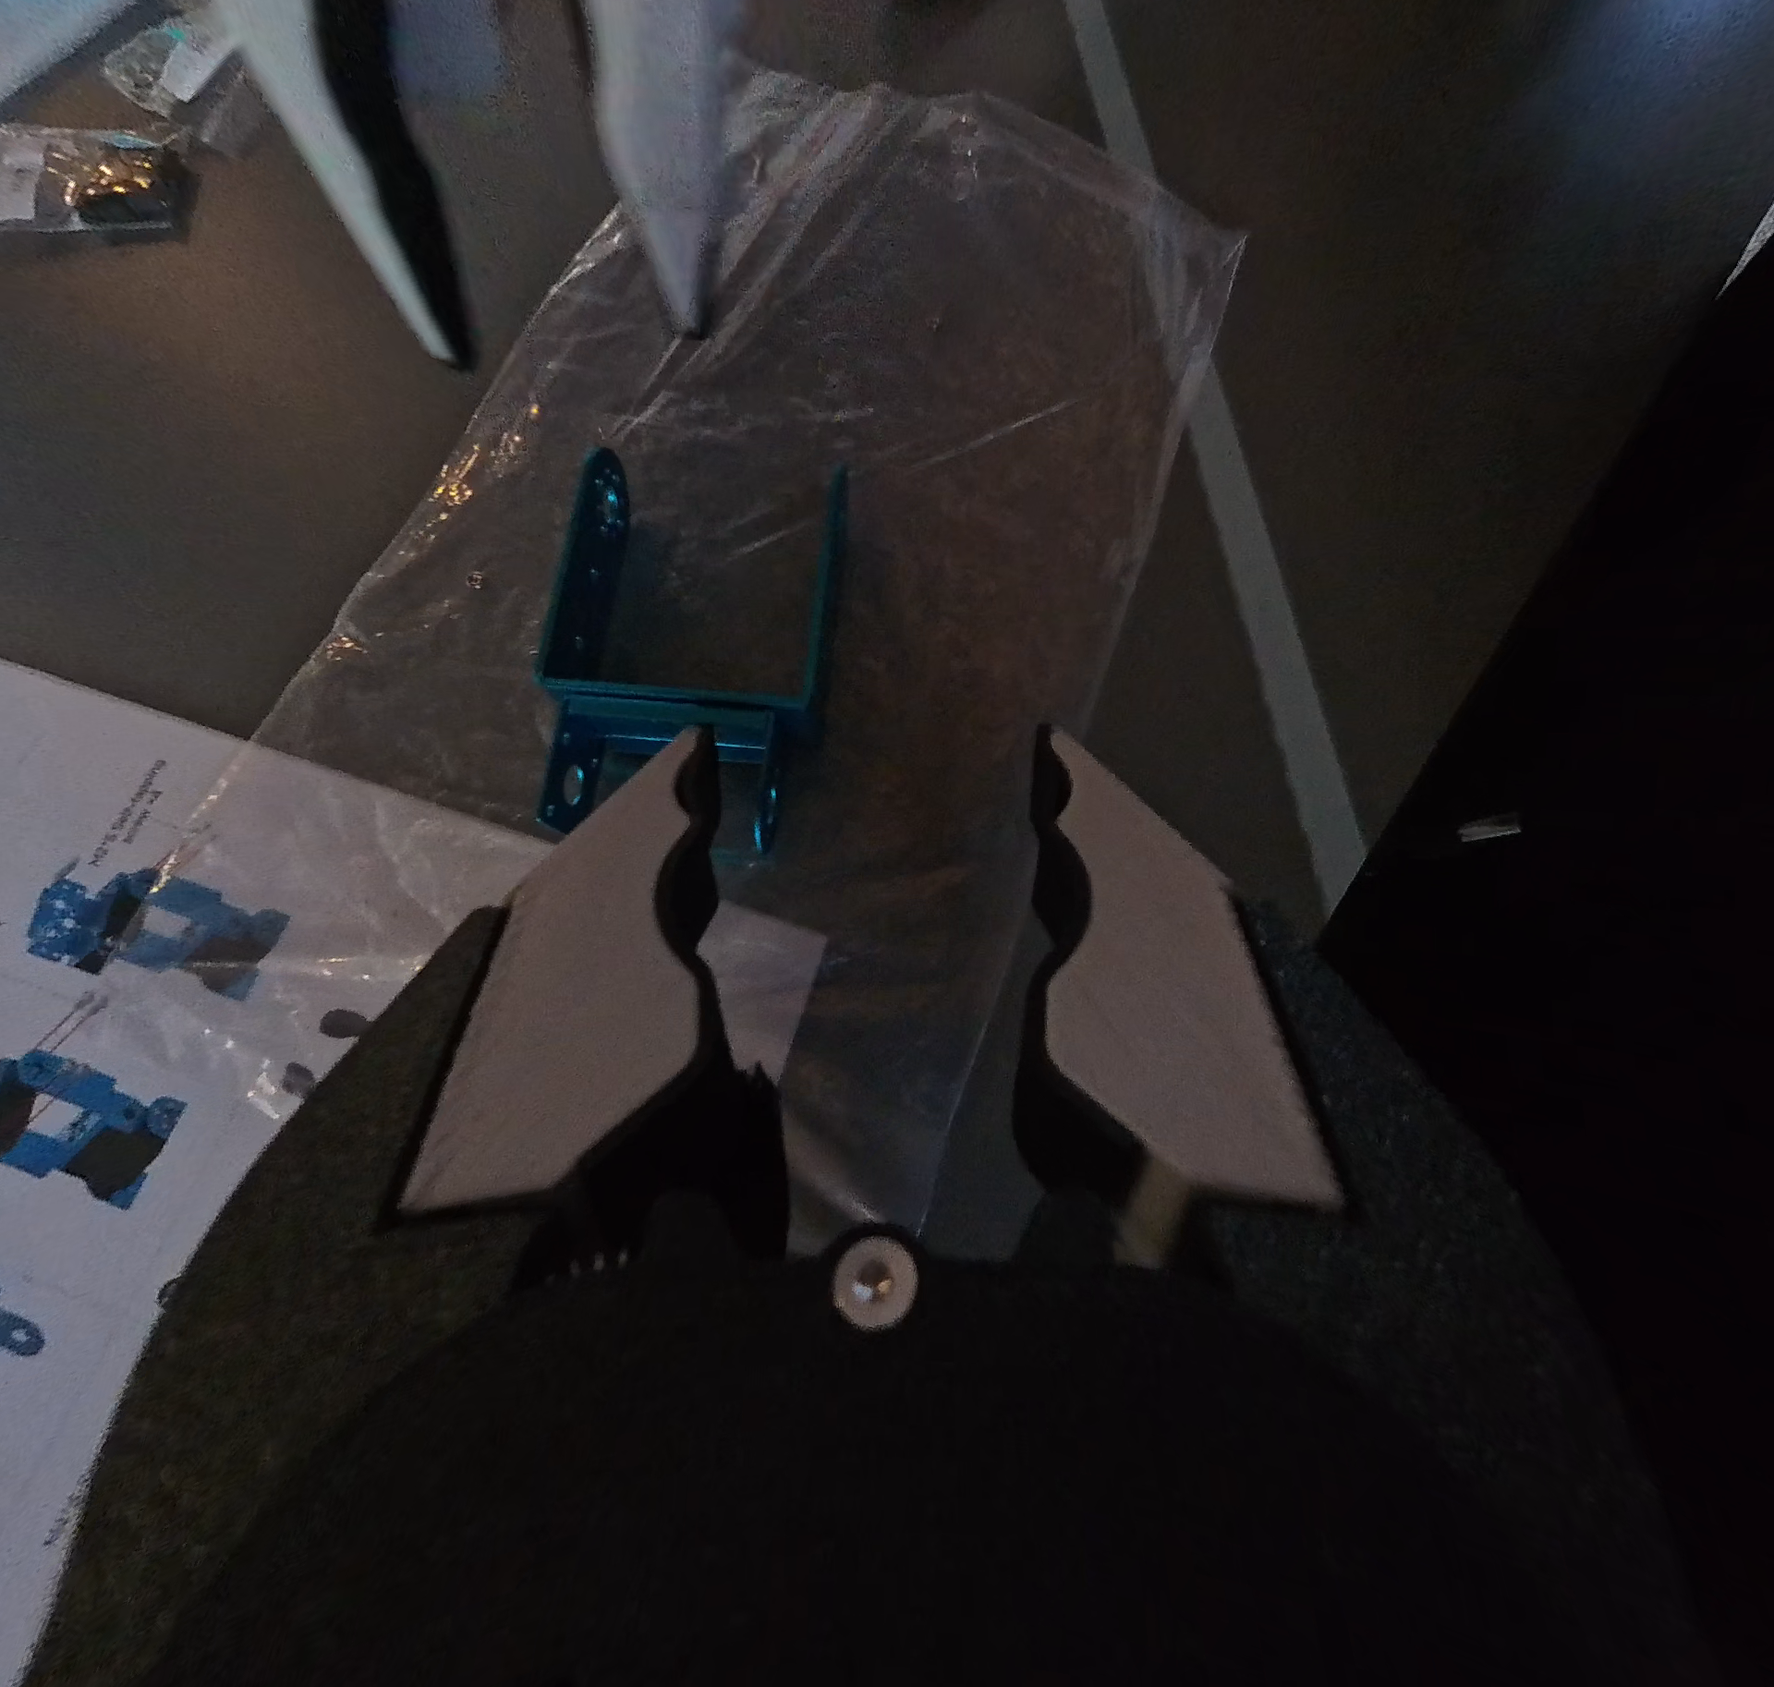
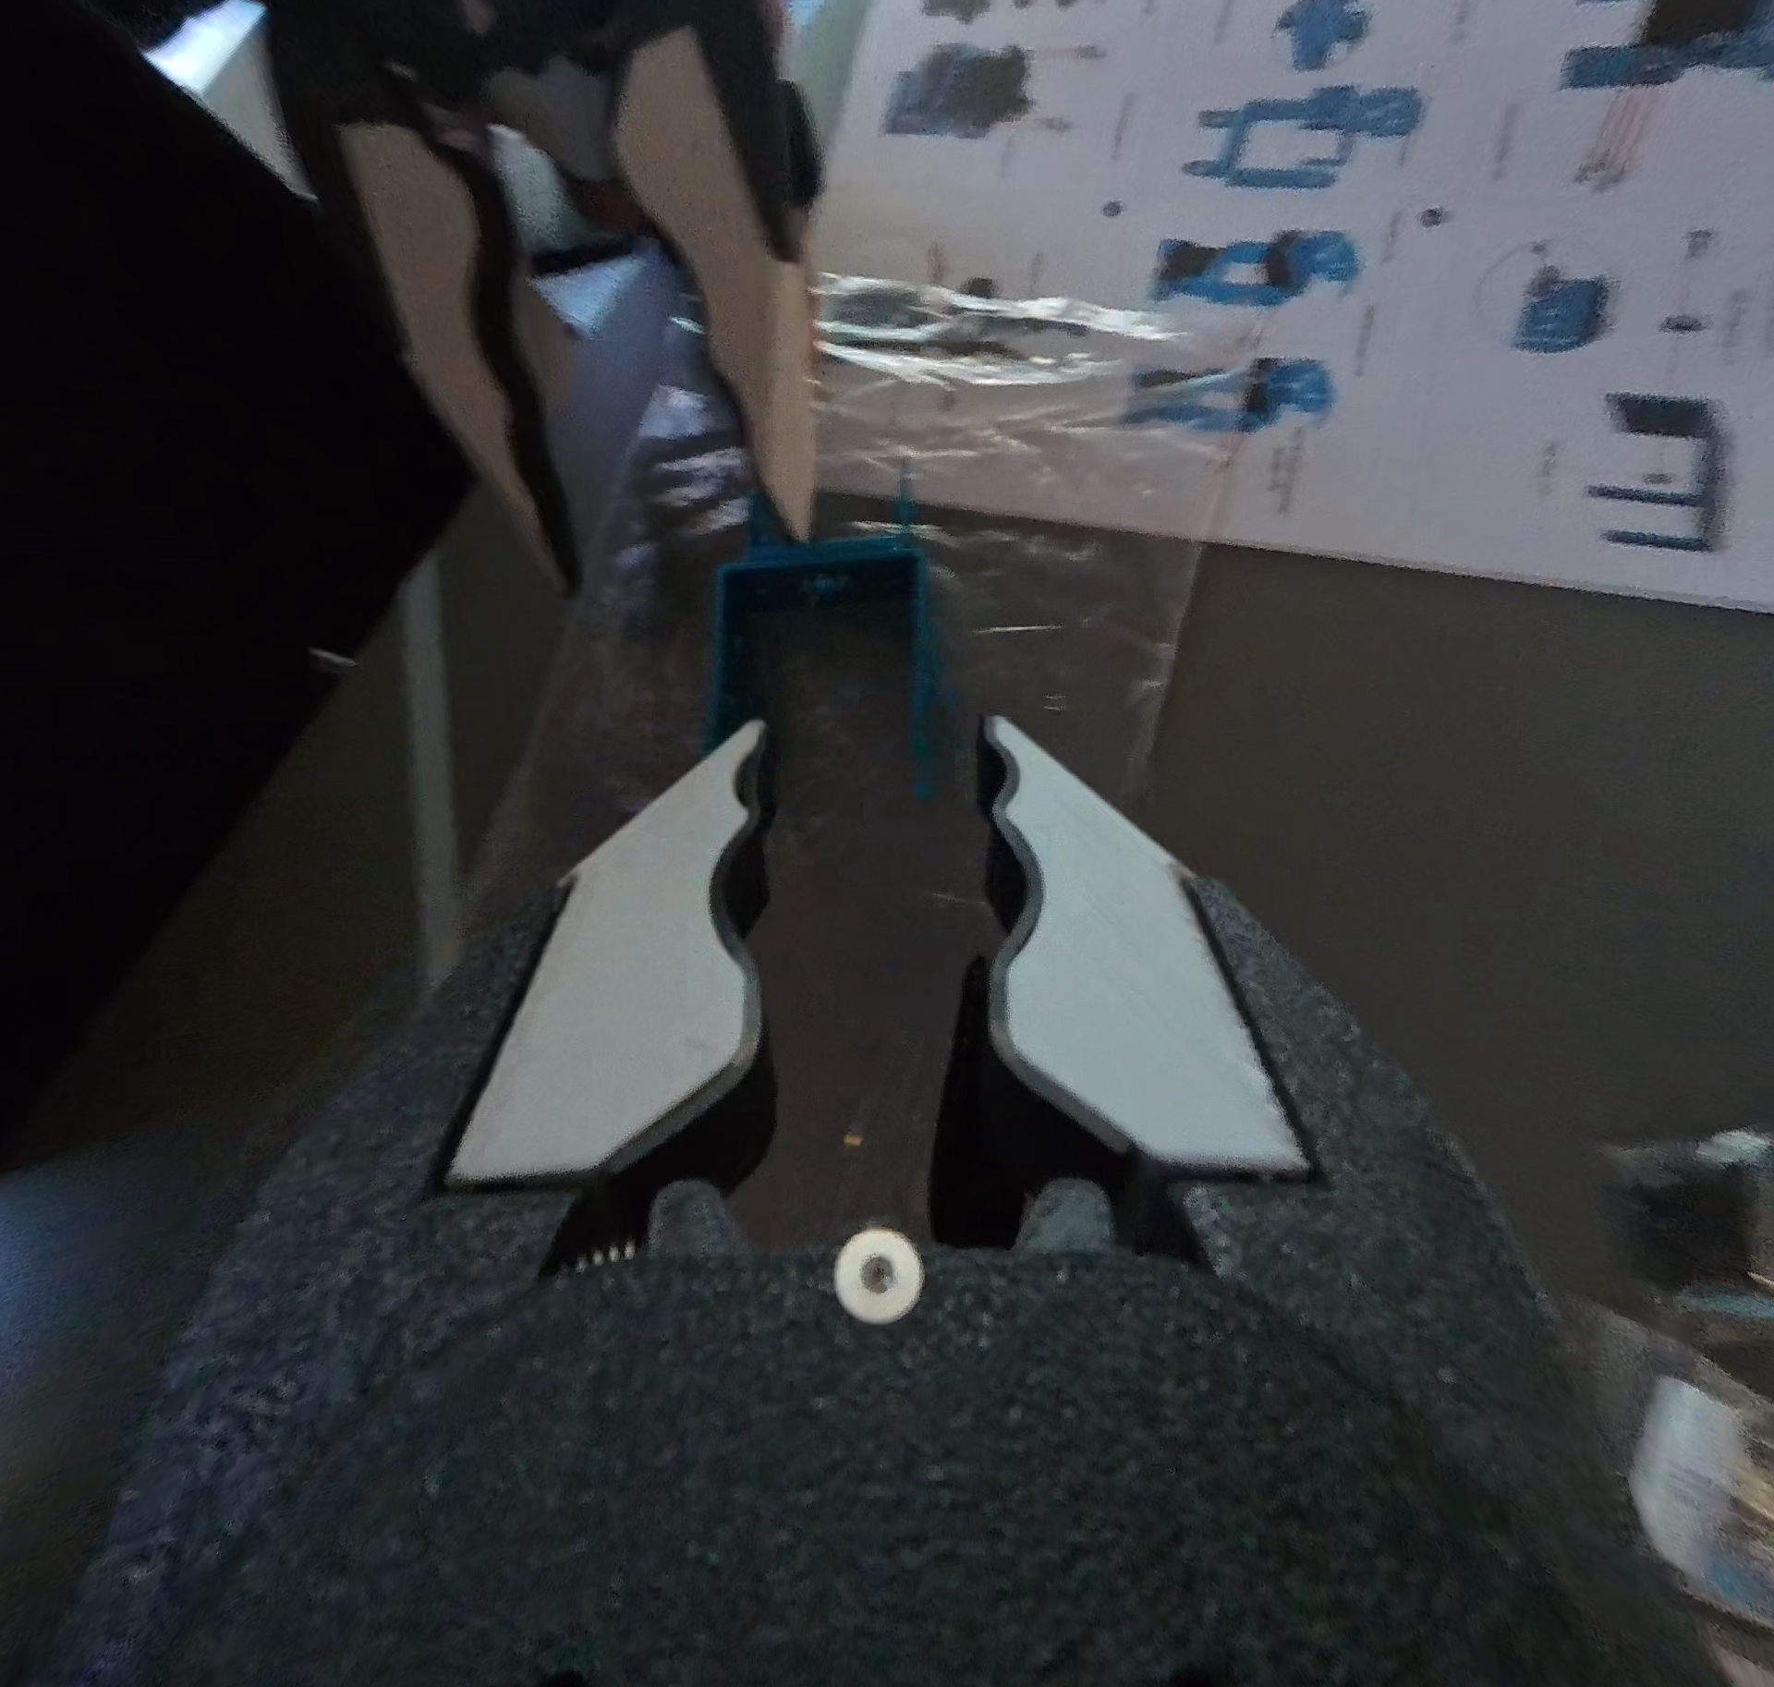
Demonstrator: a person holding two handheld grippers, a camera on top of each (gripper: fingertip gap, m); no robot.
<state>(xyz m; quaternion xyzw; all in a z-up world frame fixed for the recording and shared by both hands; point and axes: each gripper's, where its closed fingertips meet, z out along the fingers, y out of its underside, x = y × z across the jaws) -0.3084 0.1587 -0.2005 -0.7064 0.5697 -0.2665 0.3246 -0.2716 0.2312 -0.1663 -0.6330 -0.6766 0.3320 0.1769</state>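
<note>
The blue metal bracket [image 1: 686, 652], lying inside a clear plastic bag [image 1: 960, 451] on the desk [image 1: 192, 489], is being flanked lengthwise by the left gripper [image 1: 872, 739] and right gripper [image 2: 872, 729], both being held open and empty, the left nearer.

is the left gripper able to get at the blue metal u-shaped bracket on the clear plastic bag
Probably yes: the left gripper is open, one finger already at the blue metal U-shaped bracket lying on the clear plastic bag. Nothing sits between them.
</note>
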